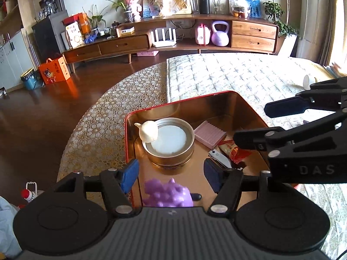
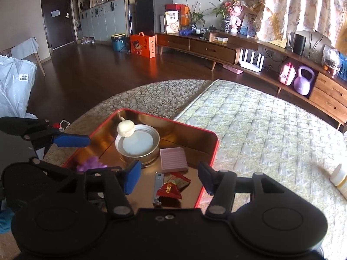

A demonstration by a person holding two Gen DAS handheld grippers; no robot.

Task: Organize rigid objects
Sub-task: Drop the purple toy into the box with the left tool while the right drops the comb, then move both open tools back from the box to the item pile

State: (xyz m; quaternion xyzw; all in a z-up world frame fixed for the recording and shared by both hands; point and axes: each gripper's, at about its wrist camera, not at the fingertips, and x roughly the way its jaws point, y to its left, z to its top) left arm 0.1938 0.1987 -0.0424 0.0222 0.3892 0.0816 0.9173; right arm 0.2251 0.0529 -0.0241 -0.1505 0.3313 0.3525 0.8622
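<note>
Looks like a fetch-and-drop step, judging by what is left outside the box. Hovering over the near end of the red-rimmed tin (image 2: pixel 214 139) with the left gripper (image 1: pixel 171 173) and the right gripper (image 2: pixel 169 179) alike, both spread wide and pinching nothing. To do it well: swing the right one out to the pale bottle (image 2: pixel 339 176) lying on its side on the quilt (image 2: pixel 260 130), well apart from the tin; come at it across its round body rather than along it, close gently (could well roll on soft bedding), lift clear of the red rim before crossing, and set it down in the bare gold floor at the near right rather than on top of anything. Keep the left one out of the path, or use it to steady the tin. Inside already, and closely packed: a round metal lid (image 1: pixel 171 139) with a white inner face, a whitish garlic-like bulb (image 1: pixel 148 132) perched on its far-left rim and liable to tip off if jolted, a pink ridged block (image 1: pixel 209 135) just beside the lid, a silver folding tool (image 2: pixel 158 178) touching a red foil wrapper (image 2: pixel 169 189), and a purple spiky toy (image 1: pixel 168 194) at the near edge. Hard, small pieces all, apart from the crinkly wrapper.
</note>
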